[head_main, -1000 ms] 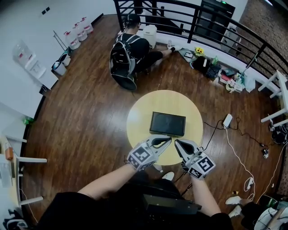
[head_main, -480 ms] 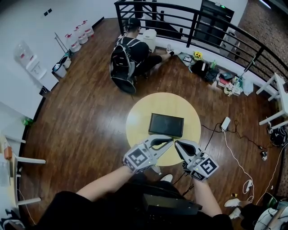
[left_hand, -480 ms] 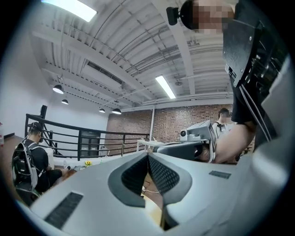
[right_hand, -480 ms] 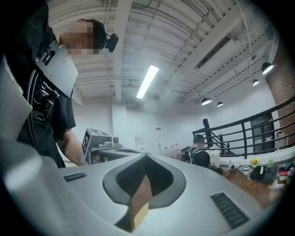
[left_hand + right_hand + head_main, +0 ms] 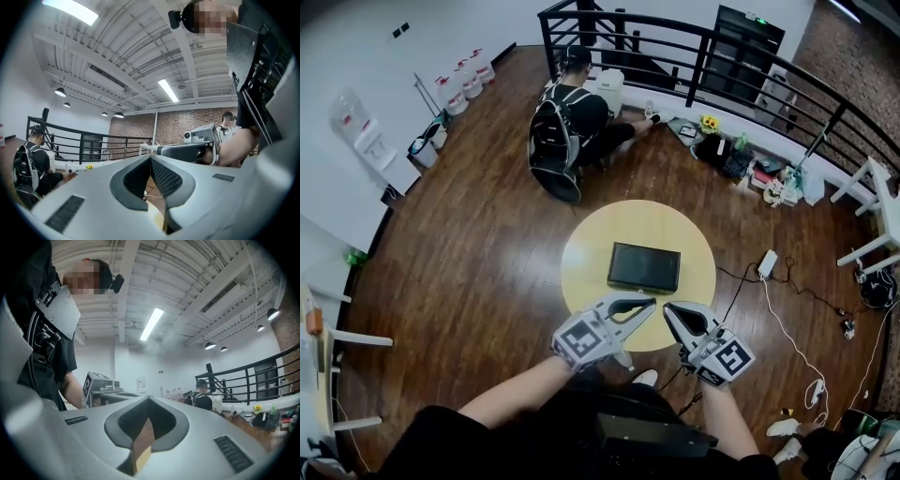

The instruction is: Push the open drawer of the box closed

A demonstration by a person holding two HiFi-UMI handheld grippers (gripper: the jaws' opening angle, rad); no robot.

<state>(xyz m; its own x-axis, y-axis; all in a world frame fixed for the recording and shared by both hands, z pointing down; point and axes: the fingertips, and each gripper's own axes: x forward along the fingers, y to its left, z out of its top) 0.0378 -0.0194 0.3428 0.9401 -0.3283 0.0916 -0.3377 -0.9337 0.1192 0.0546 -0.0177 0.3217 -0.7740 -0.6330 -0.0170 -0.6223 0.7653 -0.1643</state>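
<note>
Head view: round yellow counter (image 5: 581, 272) sits at frame centre. The dark box (image 5: 644, 267) lies flat on it, about mid-top. Can't tell the drawer's state from this steep angle. The left hand-held gripper (image 5: 649, 302) and right hand-held gripper (image 5: 668, 311) are at the counter's lower edge, just below the box, tips near each other and neither touching the box. A person (image 5: 572, 108) sits on the wood floor (image 5: 487, 244) at upper centre.

Left gripper view: jaws together, pads meeting at the tip, nothing between them. Camera points over the room toward a brick wall. The right hand-held gripper shows right of centre.

Right gripper view: jaws together as well, nothing clamped. The left hand-held gripper with its marker cube shows left of centre. The seated person is in the background, right of centre.
</note>
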